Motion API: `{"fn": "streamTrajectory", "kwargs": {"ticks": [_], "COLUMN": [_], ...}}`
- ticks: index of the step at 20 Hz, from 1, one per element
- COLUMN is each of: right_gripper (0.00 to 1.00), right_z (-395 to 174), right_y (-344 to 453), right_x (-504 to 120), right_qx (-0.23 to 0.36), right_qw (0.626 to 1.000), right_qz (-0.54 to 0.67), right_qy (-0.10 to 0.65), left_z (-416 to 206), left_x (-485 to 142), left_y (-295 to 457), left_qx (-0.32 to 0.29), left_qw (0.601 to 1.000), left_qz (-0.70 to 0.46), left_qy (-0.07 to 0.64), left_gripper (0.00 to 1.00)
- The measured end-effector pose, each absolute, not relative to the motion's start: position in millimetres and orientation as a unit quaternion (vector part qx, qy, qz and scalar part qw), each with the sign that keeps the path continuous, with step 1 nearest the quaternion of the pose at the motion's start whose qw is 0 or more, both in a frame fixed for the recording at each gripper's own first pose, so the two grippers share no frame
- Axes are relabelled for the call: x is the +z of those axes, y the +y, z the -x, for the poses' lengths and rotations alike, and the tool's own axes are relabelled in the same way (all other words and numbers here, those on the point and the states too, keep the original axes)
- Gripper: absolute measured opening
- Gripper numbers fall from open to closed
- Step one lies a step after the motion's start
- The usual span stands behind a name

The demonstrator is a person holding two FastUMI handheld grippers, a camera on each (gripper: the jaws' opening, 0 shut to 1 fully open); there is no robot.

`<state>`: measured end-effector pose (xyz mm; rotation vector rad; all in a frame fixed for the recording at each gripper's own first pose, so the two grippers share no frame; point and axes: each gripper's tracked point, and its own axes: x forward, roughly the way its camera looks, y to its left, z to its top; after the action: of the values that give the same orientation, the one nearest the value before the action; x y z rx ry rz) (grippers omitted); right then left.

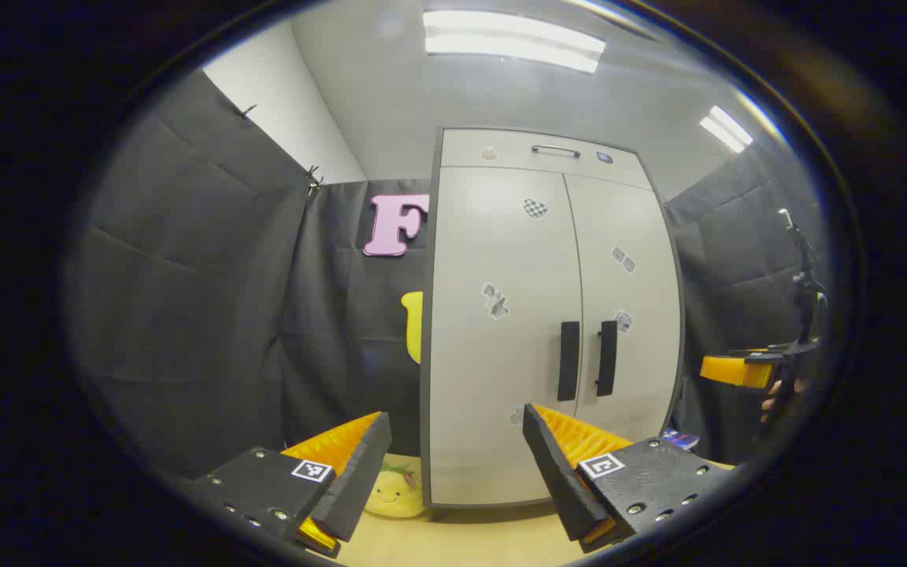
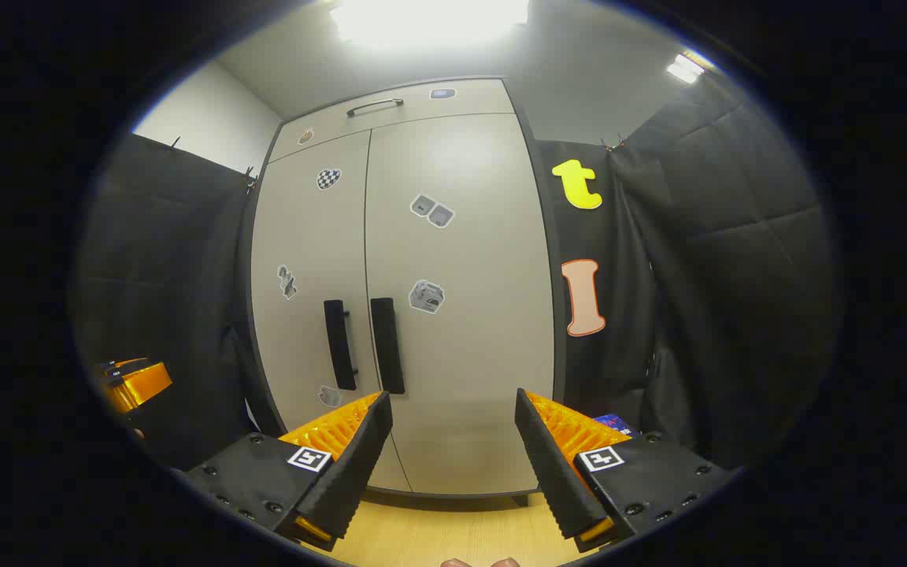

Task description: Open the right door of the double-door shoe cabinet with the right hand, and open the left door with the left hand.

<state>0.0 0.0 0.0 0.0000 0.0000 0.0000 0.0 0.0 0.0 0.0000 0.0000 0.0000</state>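
A pale grey double-door shoe cabinet (image 1: 501, 370) (image 2: 453, 354) stands ahead with both doors closed. Two black vertical handles sit side by side at the middle seam: the left door handle (image 1: 568, 361) (image 2: 339, 344) and the right door handle (image 1: 606, 358) (image 2: 387, 345). My left gripper (image 1: 455, 429) is open, some way short of the left door, holding nothing. My right gripper (image 2: 450, 413) is open too, facing the lower part of the right door, apart from it. In the left gripper view the right gripper (image 1: 737, 368) shows at the far right; in the right gripper view the left gripper (image 2: 135, 382) shows at the far left.
A top drawer with a grey bar handle (image 1: 554, 150) (image 2: 375, 105) runs above the doors. A yellow plush toy (image 1: 394, 492) lies on the wooden floor (image 1: 461, 539) left of the cabinet. A small blue box (image 2: 615, 424) sits by its right side. Black cloth walls enclose both sides.
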Motion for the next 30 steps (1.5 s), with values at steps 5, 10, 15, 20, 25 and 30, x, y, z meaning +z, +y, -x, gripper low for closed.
{"fn": "streamTrajectory", "kwargs": {"ticks": [5,10,15,20,25,30], "right_gripper": [0.98,0.98,0.96,0.96,0.92,0.96], "right_z": [11,17,13,4,-12,-37], "right_y": [-5,-1,8,22,40,54], "right_x": [-8,-8,0,20,30,42], "right_qx": [-0.010,-0.009,0.002,0.016,0.032,0.037], "right_qw": [1.000,1.000,1.000,1.000,0.999,0.999], "right_qz": [0.001,-0.008,-0.022,-0.019,-0.010,-0.006], "right_qy": [0.008,0.013,0.017,0.009,0.012,0.006], "left_z": [3,6,10,2,3,17], "left_x": [-10,-13,-18,-32,-51,-57], "left_y": [-20,-33,-28,-21,-20,-19], "left_qx": [-0.015,-0.027,-0.020,-0.013,-0.012,-0.018], "left_qw": [0.999,0.999,1.000,1.000,0.999,0.998], "left_qz": [-0.033,-0.023,-0.005,0.004,-0.028,-0.041], "left_qy": [0.007,0.008,0.011,0.020,0.033,0.041], "left_gripper": [0.97,0.99,0.97,0.99,1.00,1.00]}}
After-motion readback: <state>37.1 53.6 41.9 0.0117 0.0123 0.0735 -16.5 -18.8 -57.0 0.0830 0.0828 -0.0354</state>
